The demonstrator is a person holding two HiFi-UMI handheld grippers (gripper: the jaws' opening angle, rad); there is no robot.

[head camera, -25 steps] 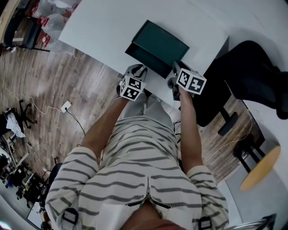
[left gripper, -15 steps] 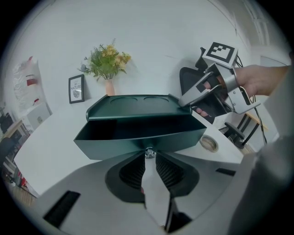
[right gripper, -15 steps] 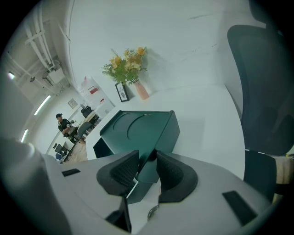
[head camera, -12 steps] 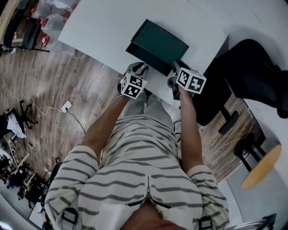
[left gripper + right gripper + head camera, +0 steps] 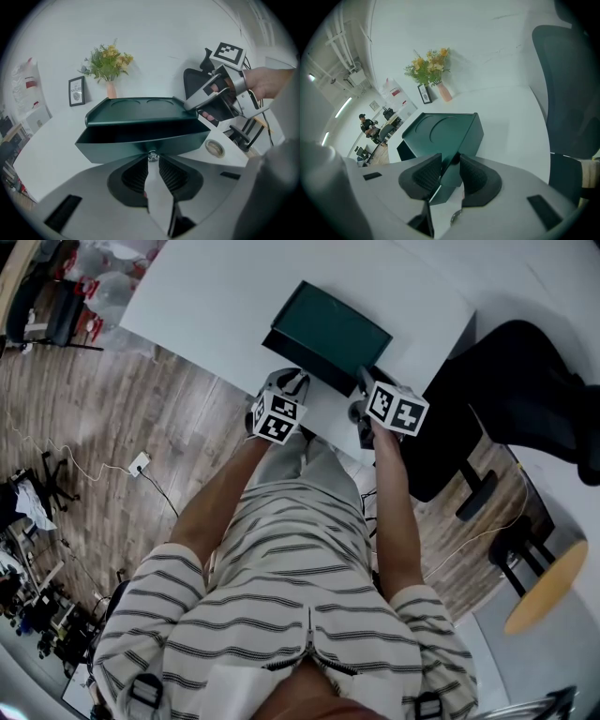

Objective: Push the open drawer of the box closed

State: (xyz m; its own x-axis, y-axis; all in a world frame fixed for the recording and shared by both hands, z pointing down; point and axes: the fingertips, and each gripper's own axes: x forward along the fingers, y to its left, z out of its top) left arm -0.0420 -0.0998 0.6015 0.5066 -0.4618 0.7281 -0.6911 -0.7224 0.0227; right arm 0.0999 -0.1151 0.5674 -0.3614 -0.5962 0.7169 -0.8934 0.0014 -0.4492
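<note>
Gripper check: left gripper is down at the front of the open drawer. Jaws are only a little apart and nipped onto the small silver knob, which fills the gap at the fingertips. Over to the right gripper: clamped on the near right corner of the box, green wall filling the gap btwn both pads. In the left gripper view, one of its fingers lies on the corner of the box top.

Box is dark green and sits on the white table, close to the near edge. Drawer is out partway toward that edge. Its inside is in deep shadow, so contents can't be made out. Box top has a raised rim & two round recesses.

Behind the box, by the wall: pink vase holding yellow flowers w/ greenery, and a small framed print beside it. Tape roll lies flat on the table just right of the drawer.

Hard to see: in the head view the marker cubes cover both sets of jaws & the knob, and a striped shirt fills the lower half. In the right gripper view the gripper's own body cuts off the box's lower front, so the drawer shows only as a dark sliver at left. Black chair at the table's right is partly out of frame.
</note>
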